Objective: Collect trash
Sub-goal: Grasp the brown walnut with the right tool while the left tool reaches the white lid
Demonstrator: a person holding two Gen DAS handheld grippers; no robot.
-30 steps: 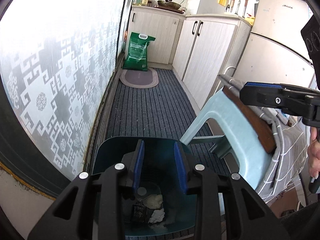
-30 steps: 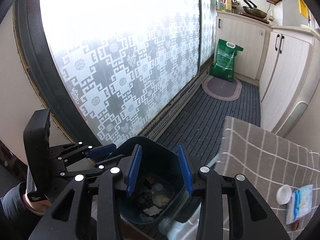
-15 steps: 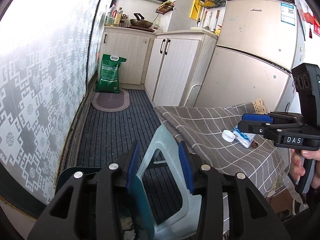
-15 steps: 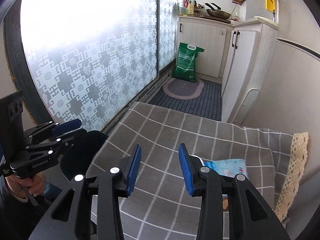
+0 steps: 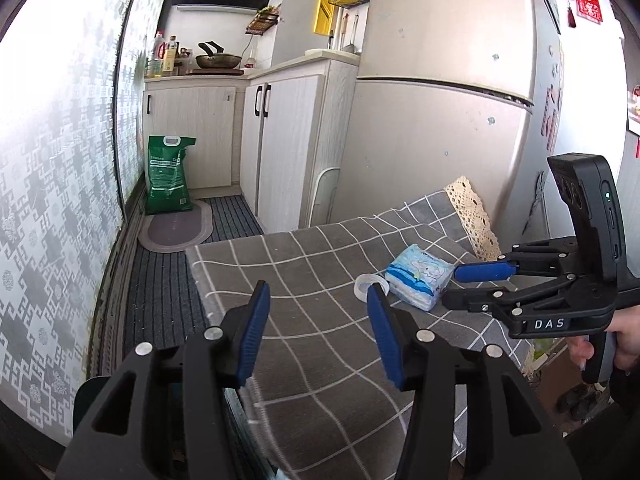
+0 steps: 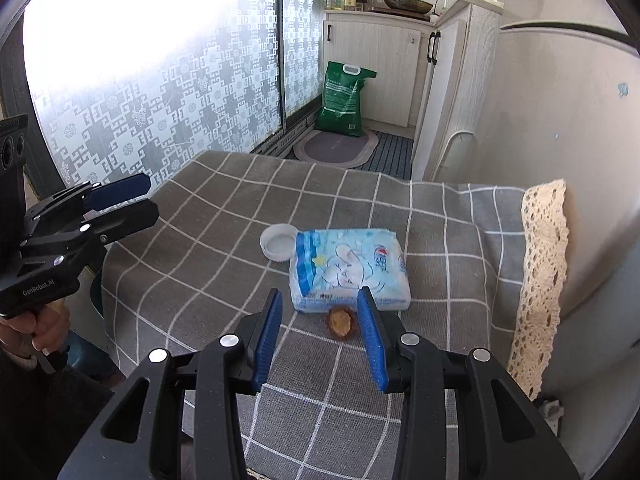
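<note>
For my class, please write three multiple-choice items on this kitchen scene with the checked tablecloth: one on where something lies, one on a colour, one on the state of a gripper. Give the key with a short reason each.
1. Where is the white lid?
A. touching the tissue pack
B. on the floor mat
C. on the counter

2. What colour is the sack by the cabinet?
A. red
B. green
C. yellow

3. What is between the fingers of the right gripper?
A. the lid
B. the tissue pack
C. nothing gripped

Key:
1 A, the lid lies on the tablecloth against the pack's corner.
2 B, the sack is plainly green.
3 C, its jaws stand apart above the cloth, with a small brown scrap lying untouched below.
</note>
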